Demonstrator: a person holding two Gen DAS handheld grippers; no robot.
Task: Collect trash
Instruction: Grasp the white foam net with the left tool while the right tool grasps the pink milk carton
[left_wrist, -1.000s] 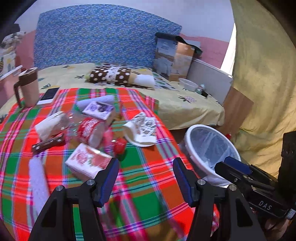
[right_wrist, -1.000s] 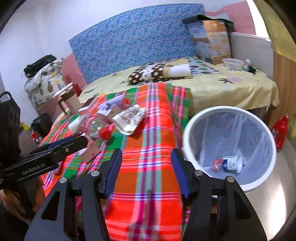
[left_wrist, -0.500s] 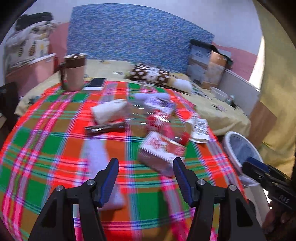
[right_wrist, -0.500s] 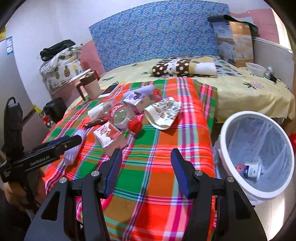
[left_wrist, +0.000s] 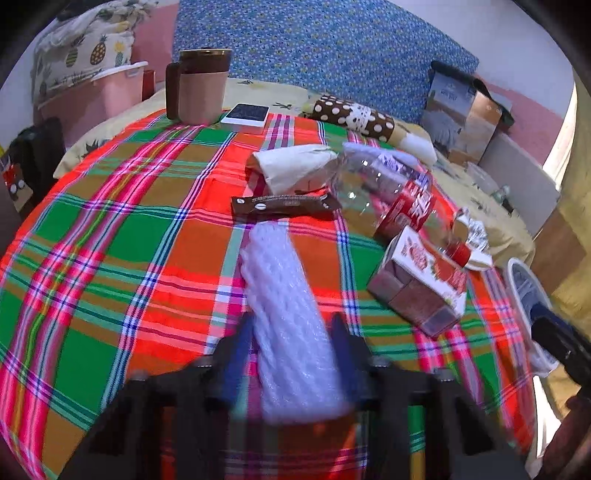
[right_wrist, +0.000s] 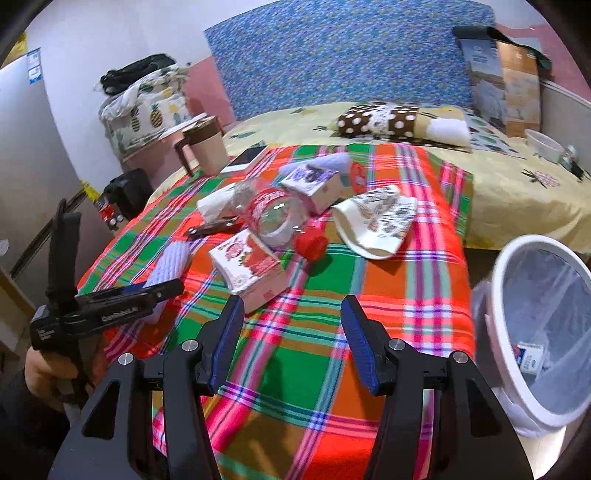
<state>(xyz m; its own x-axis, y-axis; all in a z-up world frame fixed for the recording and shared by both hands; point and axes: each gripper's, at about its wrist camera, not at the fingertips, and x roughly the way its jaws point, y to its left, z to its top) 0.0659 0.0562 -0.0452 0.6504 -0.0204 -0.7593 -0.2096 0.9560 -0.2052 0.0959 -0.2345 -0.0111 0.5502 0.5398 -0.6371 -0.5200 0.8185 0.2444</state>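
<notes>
Trash lies on a plaid-covered table (left_wrist: 110, 236). A white foam net sleeve (left_wrist: 288, 317) lies between the blue pads of my left gripper (left_wrist: 291, 350), which is open around it. Beyond it are a brown wrapper (left_wrist: 284, 205), a white paper wrap (left_wrist: 291, 166), a clear plastic bottle with a red label (left_wrist: 399, 195) and a red-and-white carton (left_wrist: 424, 280). My right gripper (right_wrist: 293, 332) is open and empty above the table's near edge, with the carton (right_wrist: 255, 269) just ahead. The left gripper also shows in the right wrist view (right_wrist: 147, 295).
A white bin with a liner (right_wrist: 543, 328) stands right of the table and holds some trash. A mug (left_wrist: 201, 90) and a phone (left_wrist: 245, 114) sit at the far edge. A purple carton (right_wrist: 314, 181) and a printed paper cup (right_wrist: 376, 218) lie further back. A bed is behind.
My left gripper has swung left and down onto the foam sleeve, and its pads have narrowed around it. My right gripper has turned left toward the table, so the bin has slid right.
</notes>
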